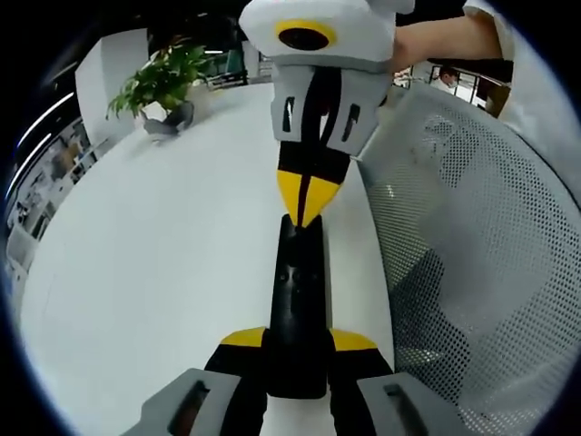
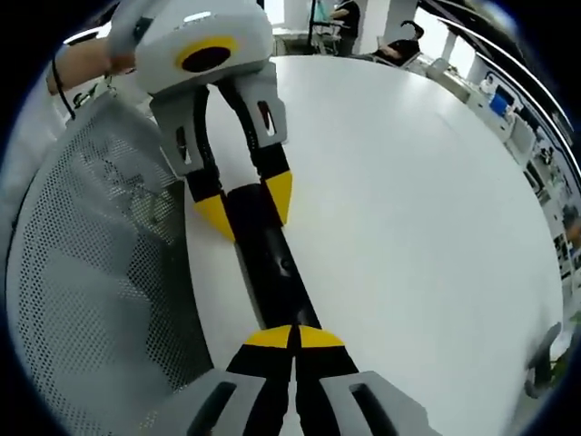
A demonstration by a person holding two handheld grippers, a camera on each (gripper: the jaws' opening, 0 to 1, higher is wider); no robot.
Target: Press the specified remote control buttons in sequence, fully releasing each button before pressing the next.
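Observation:
A slim black remote [image 1: 295, 309] lies lengthwise on the white table [image 1: 154, 254]. My left gripper [image 1: 298, 341] clamps its near end between yellow-tipped jaws. From the top of the left gripper view comes my right gripper [image 1: 305, 198], jaws shut, its joined yellow tips resting on the remote's far end. In the right gripper view the remote [image 2: 272, 263] runs up from my shut right gripper [image 2: 292, 336], whose tips sit on its top face. There the left gripper [image 2: 250, 204] straddles the other end. The buttons under the tips are hidden.
A grey mesh chair back [image 1: 472, 254] stands right beside the table edge, also seen as the chair [image 2: 91, 272]. A potted plant [image 1: 163, 86] sits at the table's far side. A person's arm [image 1: 445, 41] holds the right gripper. The table [image 2: 408, 200] stretches wide to the right.

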